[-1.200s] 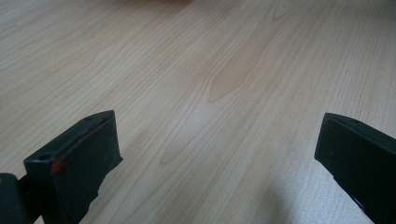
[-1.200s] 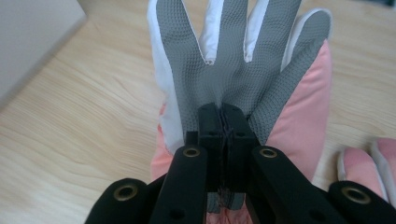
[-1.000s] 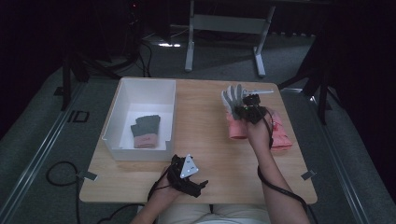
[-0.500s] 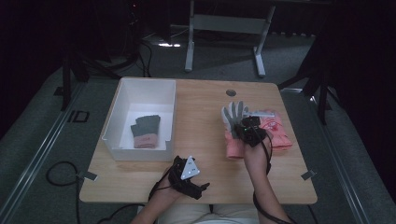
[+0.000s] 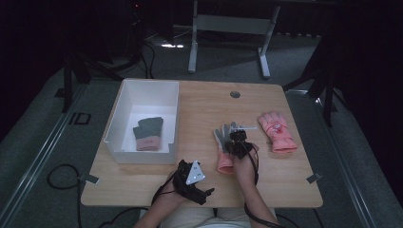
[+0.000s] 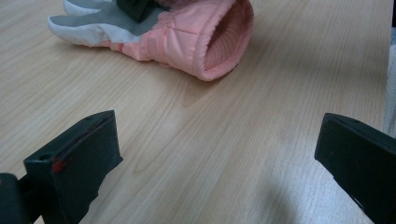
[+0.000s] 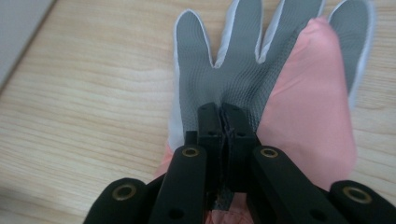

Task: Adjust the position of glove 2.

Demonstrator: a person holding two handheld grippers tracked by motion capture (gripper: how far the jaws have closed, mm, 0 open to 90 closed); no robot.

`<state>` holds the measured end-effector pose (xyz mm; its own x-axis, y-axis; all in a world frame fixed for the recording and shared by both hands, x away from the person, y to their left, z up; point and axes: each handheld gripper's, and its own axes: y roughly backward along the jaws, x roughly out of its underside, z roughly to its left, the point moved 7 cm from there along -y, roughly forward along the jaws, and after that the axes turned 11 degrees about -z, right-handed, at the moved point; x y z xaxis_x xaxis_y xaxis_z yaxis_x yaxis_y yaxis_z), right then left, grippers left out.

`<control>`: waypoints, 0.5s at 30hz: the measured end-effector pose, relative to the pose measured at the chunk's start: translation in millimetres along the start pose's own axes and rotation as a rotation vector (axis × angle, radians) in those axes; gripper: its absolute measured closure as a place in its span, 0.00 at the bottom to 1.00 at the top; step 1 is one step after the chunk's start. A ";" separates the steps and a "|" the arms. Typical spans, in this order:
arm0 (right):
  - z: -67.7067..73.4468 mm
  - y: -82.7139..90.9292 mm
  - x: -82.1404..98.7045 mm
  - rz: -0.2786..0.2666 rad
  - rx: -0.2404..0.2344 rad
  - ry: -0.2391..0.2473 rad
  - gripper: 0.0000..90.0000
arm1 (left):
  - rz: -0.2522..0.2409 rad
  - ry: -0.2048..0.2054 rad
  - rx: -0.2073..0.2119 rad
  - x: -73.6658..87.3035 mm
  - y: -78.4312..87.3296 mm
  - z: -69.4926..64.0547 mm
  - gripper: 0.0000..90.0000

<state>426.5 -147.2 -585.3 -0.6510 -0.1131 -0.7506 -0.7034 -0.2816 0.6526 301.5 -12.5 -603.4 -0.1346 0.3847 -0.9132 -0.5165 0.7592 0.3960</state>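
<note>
1. Currently, the right gripper [image 5: 236,141] pinches the grey palm fabric of a pink padded winter glove with grey-and-white fingers [image 5: 225,151]; in the right gripper view its two black jaws meet tight on a fold of that fabric [image 7: 223,122].
2. That glove lies near the middle of the pale wooden table [image 5: 204,109], fingers pointing to the far side, ribbed cuff toward the person.
3. The left gripper [image 5: 190,181] rests at the near edge of the table with its jaws spread wide and nothing between them; in the left gripper view the glove's open cuff [image 6: 224,42] lies just beyond the jaws.
4. A second pink glove [image 5: 276,131] lies flat to the right, apart from the first.
5. A white rectangular plastic bin [image 5: 124,107] stands on the left of the table and holds a pair of dark grey knit gloves with pink cuffs [image 5: 147,134].
6. The step in hand looks like handling the gripped glove, perhaps to pair it with its mate or to carry it to the bin; which one I cannot tell.
7. To do it well, keep the pinch firm on the palm fabric, since only a thin fold is caught and could slip out.
8. Lift straight up before moving sideways, so the cuff does not drag across the wood.
9. The free left gripper could take the cuff to steady the glove.
</note>
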 end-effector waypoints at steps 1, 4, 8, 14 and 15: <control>0.0 -0.9 0.9 0.000 0.004 0.011 0.96 | 0.000 0.000 0.000 0.0 0.0 0.0 0.00; -0.6 -1.7 1.0 -0.002 0.000 0.011 0.96 | -0.003 0.001 0.004 0.2 0.3 0.0 0.00; 0.1 -2.3 0.8 0.002 -0.001 0.023 0.93 | -0.002 0.012 0.008 1.3 0.0 0.7 0.00; 3.7 10.1 -11.8 -0.029 -0.022 0.043 0.85 | 0.003 0.009 0.010 2.2 -0.1 0.7 0.00; 5.3 20.2 -21.9 -0.058 -0.054 0.045 0.83 | 0.004 0.014 0.012 3.0 -0.3 1.2 0.00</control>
<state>425.0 -145.4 -555.2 -0.5951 -0.1371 -0.7919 -0.7226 -0.3400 0.6019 302.3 -10.9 -606.2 -0.1489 0.3802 -0.9129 -0.5058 0.7640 0.4007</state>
